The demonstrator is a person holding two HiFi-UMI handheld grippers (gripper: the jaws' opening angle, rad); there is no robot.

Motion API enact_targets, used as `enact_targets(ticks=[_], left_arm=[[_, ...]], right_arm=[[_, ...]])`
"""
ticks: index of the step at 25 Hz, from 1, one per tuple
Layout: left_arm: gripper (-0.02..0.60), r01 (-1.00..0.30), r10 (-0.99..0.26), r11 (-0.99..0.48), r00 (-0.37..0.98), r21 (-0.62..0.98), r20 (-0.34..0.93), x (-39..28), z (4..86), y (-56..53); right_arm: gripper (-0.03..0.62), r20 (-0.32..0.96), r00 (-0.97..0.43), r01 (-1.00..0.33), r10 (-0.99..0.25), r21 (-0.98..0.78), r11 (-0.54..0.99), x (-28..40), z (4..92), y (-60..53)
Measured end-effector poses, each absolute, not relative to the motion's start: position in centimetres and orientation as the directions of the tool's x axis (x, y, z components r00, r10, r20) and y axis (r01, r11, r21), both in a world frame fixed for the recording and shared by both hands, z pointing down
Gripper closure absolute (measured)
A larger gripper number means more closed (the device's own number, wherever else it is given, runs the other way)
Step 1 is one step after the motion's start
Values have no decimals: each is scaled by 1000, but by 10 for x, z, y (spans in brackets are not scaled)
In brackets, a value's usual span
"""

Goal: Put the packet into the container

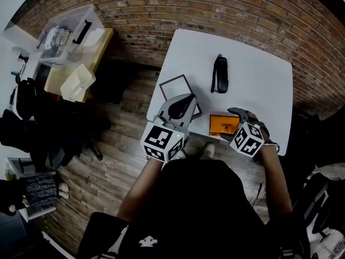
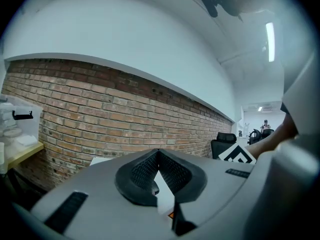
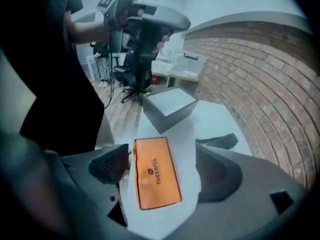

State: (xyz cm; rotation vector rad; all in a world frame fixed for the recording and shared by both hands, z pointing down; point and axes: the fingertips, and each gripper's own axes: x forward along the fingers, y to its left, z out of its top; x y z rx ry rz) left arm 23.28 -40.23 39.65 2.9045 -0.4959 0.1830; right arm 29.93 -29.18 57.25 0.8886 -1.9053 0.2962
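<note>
While its jaws stand wide apart, the right gripper points steeply down over the orange packet, which lies flat on the white table between the two pads. The left pad sits just beside one long edge of the packet, and a strip of bare table separates the other long edge from the right pad, so nothing is clamped. The packet's long axis runs parallel with the jaws, straight away from the gripper, and its printed word runs along that same axis. Its far short end points toward the grey-walled container, which stands open-topped on the table just ahead of the jaw tips with a band of clear tabletop between it and the packet. Ahead and to the outside of the right jaw lies a black object, apart from both packet and container. Outside the left jaw the table's edge runs close by, with wooden floor past it, whereas the right jaw's side has broad bare table. The left gripper has its jaws closed tip to tip with nothing held. It is raised nearly level near the container's near corner, facing the brick wall.
</note>
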Motion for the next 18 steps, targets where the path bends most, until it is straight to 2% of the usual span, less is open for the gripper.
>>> enact_targets(ticks=[2, 6, 18], left_arm=[[575, -363, -339, -917, 928, 167, 154, 228, 397, -405], [575, -398, -372, -902, 913, 168, 165, 221, 400, -407], [575, -465, -437, -870, 881, 165, 182, 202, 404, -411]], right_arm=[[138, 895, -250, -646, -369, 130, 752, 301, 593, -285], [94, 932, -236, -604, -273, 79, 793, 306, 628, -279], [82, 970, -180, -544, -166, 43, 838, 308, 681, -279]])
